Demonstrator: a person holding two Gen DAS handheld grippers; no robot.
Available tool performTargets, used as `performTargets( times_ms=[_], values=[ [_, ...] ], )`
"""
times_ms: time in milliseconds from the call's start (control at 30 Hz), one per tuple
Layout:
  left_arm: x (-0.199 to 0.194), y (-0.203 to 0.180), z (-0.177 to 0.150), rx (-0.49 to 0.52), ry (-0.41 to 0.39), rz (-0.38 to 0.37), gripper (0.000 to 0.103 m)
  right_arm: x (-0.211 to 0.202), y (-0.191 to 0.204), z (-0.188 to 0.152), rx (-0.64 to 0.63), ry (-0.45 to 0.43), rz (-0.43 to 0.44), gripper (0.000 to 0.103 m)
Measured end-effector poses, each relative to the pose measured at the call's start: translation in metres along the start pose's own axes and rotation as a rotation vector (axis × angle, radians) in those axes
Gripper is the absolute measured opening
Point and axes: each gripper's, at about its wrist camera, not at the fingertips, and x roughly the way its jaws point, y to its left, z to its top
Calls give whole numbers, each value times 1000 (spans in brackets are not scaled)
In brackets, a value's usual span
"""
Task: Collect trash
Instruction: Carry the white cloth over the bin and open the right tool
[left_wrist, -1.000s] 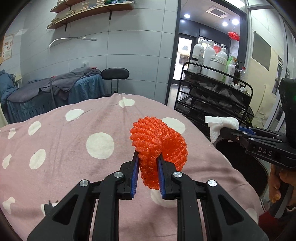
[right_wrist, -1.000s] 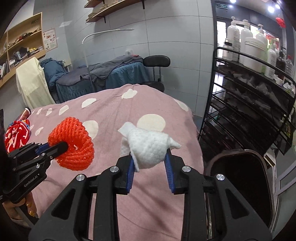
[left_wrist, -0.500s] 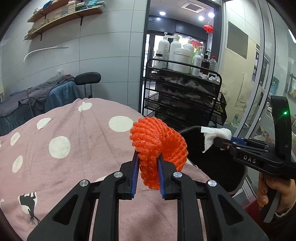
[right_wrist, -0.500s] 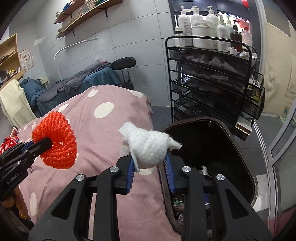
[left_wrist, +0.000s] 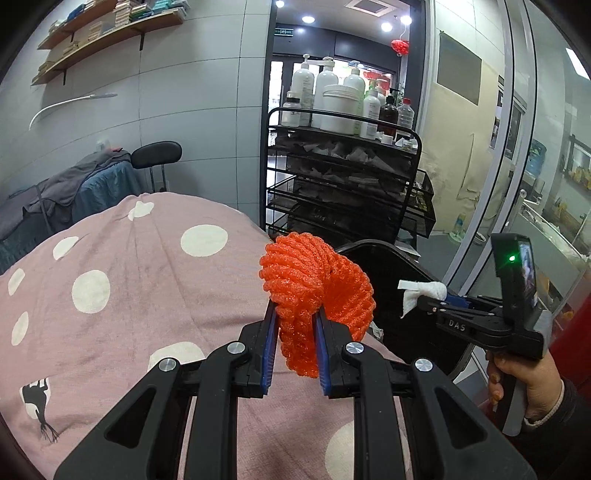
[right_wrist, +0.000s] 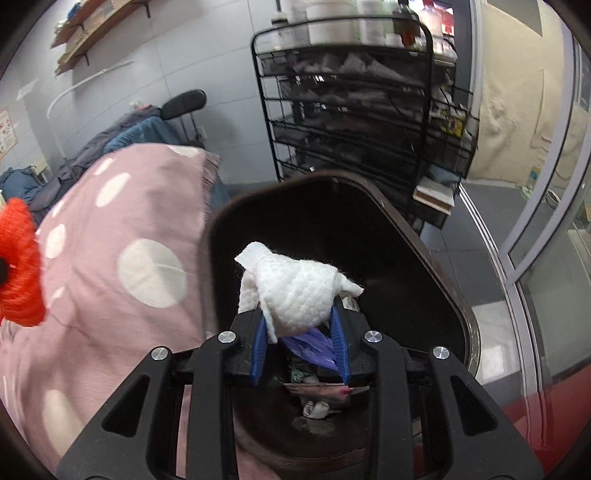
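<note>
An orange foam net sleeve (left_wrist: 314, 291) is pinched in my left gripper (left_wrist: 295, 325), held over the pink dotted bedcover (left_wrist: 129, 288) near its right edge. A crumpled white tissue (right_wrist: 295, 291) is clamped in my right gripper (right_wrist: 301, 321), which hangs right over the mouth of a dark trash bin (right_wrist: 424, 254). Purple plastic and scraps lie in the bin's bottom. In the left wrist view the right gripper (left_wrist: 421, 299) with the white tissue (left_wrist: 421, 291) shows at the right, over the dark trash bin (left_wrist: 391, 266). The orange foam net sleeve (right_wrist: 18, 266) shows at the right wrist view's left edge.
A black wire cart (left_wrist: 343, 192) with bottles on top stands just behind the bin. A glass partition (left_wrist: 524, 166) runs along the right. Another bed with grey and blue covers (left_wrist: 74, 188) and a black stool (left_wrist: 157, 155) stand by the tiled wall. A hand (left_wrist: 524, 380) holds the right gripper.
Both grippers swung right, away from the middle of the bed. The right one dropped to sit over the bin's mouth. The left one came to the bed's edge. Both grips are unchanged.
</note>
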Motion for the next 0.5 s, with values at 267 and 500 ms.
performTargets(
  times_ms=[267, 500],
  values=[
    [5, -14, 2, 24, 7, -15, 19, 40, -17, -7, 22, 79, -41, 42],
    [11, -26, 4, 44, 13, -48, 19, 41, -20, -11, 46, 77, -31, 60]
  ],
)
